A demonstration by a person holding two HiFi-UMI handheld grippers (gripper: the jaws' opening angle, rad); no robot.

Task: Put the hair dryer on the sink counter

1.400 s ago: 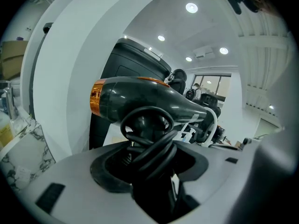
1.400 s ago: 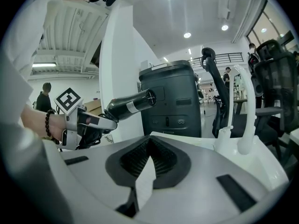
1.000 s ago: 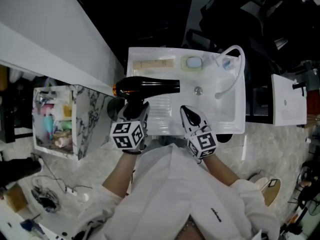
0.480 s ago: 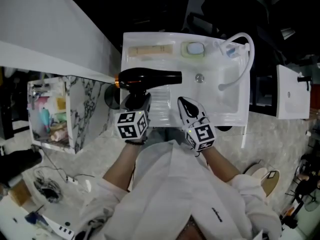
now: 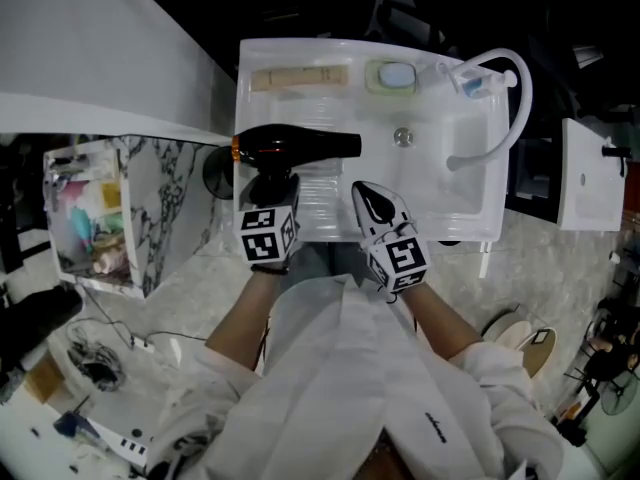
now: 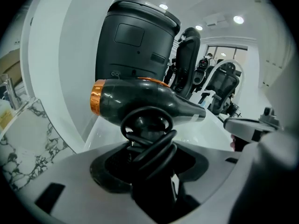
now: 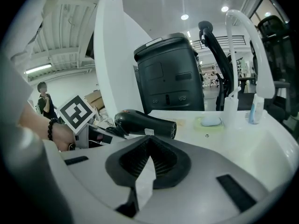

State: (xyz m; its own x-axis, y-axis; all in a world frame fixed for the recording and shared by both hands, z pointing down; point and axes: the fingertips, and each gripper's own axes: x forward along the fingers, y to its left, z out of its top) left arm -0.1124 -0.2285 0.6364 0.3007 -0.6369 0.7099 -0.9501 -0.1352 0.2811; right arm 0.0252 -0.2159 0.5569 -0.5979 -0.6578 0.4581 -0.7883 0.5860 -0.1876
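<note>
- My left gripper [image 5: 272,186] clamps the hair dryer [image 5: 300,146] by its cord-wrapped handle, with the barrel crosswise above the jaws, ready to land flat.
- The sink counter [image 5: 325,218] lies just beneath.
- My right gripper [image 5: 372,200] sits alongside, closed and empty, out of the way.

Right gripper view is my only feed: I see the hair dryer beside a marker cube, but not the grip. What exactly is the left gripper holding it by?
Observer: The left gripper is shut on the hair dryer at its handle, with the black cord looped round it.
Operator: What's under it?
Observer: Head view: the ribbed drainboard, left of the basin.
Operator: And my right gripper?
Observer: The right gripper is over the drainboard's front part, apart from the hair dryer.
</note>
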